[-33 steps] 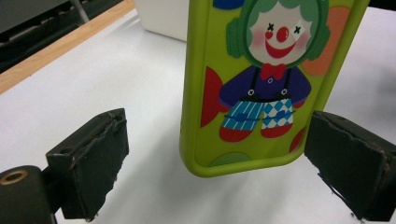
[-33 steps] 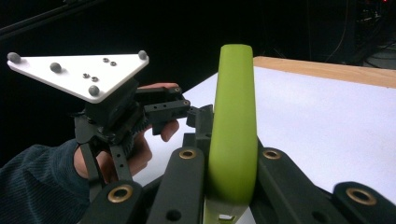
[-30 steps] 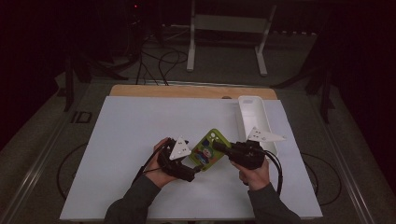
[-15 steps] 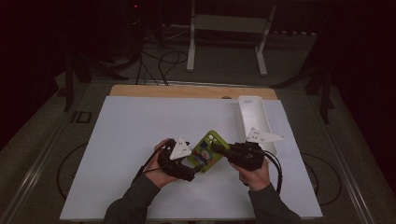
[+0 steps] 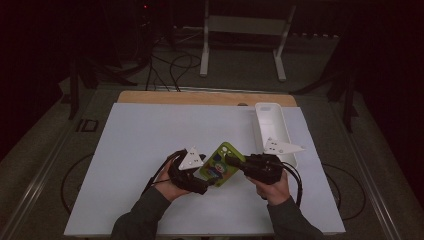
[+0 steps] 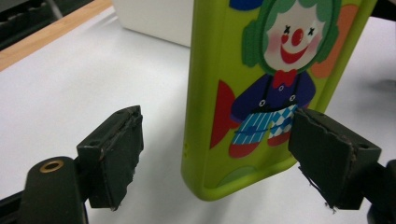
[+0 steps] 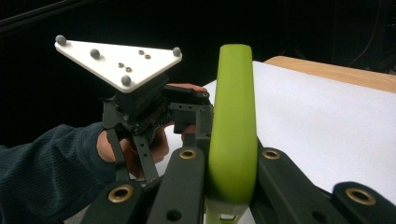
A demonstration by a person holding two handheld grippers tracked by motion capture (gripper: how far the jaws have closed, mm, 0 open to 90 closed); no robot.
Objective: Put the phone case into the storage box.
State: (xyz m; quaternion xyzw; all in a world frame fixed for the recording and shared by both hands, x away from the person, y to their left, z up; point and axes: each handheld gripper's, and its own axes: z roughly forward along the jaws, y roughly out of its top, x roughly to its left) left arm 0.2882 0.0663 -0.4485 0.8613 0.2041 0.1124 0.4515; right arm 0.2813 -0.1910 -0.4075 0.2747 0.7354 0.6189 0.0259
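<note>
The right gripper (image 7: pixel 229 186) clamps the green phone case (image 7: pixel 232 121) edge-on, left gripper (image 7: pixel 187 109) beyond.

This looks like a lab or recording studio set up for capturing hand work, not a home or shop. A bare white table top (image 5: pixel 150 150) with a wooden edge strip (image 5: pixel 200 98) stands in a darkened room, lit from above while everything around it falls into black. Behind it, loose cables (image 5: pixel 175 62) trail over a grey floor (image 5: pixel 240 75) past the white legs of a stand (image 5: pixel 245 30) and dark tripod-like supports (image 5: pixel 80 75), and the hand-held grippers carry grey three-cornered plates (image 7: pixel 119 58) studded with small marker balls.
</note>
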